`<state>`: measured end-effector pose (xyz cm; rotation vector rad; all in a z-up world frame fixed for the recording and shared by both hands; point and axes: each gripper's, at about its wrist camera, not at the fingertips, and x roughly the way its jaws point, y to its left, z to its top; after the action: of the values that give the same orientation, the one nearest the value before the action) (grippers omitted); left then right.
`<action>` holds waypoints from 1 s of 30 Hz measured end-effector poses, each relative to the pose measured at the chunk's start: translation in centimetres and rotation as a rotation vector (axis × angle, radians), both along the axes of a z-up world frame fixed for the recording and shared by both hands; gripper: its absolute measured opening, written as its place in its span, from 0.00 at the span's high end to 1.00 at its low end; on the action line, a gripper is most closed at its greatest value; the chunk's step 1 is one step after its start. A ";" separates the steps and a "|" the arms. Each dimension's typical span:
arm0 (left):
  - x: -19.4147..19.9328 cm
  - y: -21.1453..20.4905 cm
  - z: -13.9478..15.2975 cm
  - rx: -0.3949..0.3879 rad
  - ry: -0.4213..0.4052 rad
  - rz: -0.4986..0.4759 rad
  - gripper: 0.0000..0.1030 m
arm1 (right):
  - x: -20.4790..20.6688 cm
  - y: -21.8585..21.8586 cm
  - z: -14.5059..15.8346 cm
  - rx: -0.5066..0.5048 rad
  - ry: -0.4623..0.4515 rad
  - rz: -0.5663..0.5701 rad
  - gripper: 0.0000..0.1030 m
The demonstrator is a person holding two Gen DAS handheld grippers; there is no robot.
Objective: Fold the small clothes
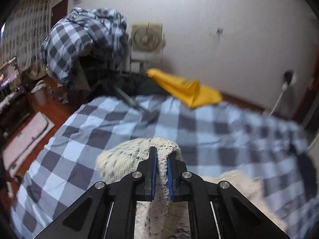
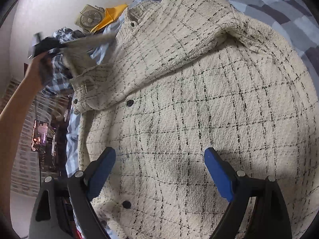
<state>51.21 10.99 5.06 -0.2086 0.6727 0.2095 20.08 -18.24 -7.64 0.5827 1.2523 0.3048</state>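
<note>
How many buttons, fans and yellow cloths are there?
Buttons on the jacket: 4
Fans: 1
Yellow cloths: 1
Total: 6

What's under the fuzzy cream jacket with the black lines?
The cream tweed jacket with black check lines lies on a blue-and-grey checked bed sheet, which shows around its edges. Whatever lies directly beneath the jacket's middle is covered.
</note>
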 end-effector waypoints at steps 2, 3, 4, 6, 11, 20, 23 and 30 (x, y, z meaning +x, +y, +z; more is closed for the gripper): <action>-2.1 -0.4 2.0 0.012 -0.035 -0.009 0.92 | -0.1 -0.3 0.3 0.006 -0.013 -0.005 0.14; -3.1 -0.2 2.8 0.015 -0.042 -0.015 0.91 | -0.1 -0.5 0.4 0.010 -0.013 -0.008 0.14; -3.3 0.3 3.2 0.009 -0.043 -0.016 0.92 | -0.2 -0.6 0.4 0.018 -0.010 -0.009 0.14; -4.4 2.1 3.7 -0.032 -0.024 -0.012 0.92 | -0.4 -0.7 0.3 0.035 -0.003 -0.013 0.14; -7.1 10.9 0.1 -0.337 0.096 0.146 0.91 | -0.7 -1.0 1.0 0.055 -0.021 -0.020 0.14; -17.9 21.5 -1.7 -0.116 0.215 0.437 0.59 | -0.4 0.5 0.5 0.055 0.004 0.025 0.14; -20.9 19.5 -1.9 -0.083 0.229 0.311 0.00 | -0.4 0.7 0.6 0.063 0.000 0.032 0.14; -30.1 4.5 -6.7 -0.053 0.248 -0.068 0.00 | -0.8 1.3 1.3 0.111 -0.024 0.064 0.14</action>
<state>21.11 15.50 -1.67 -0.2114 0.9311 0.1532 19.25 -16.91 -6.31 0.6328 1.2380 0.4363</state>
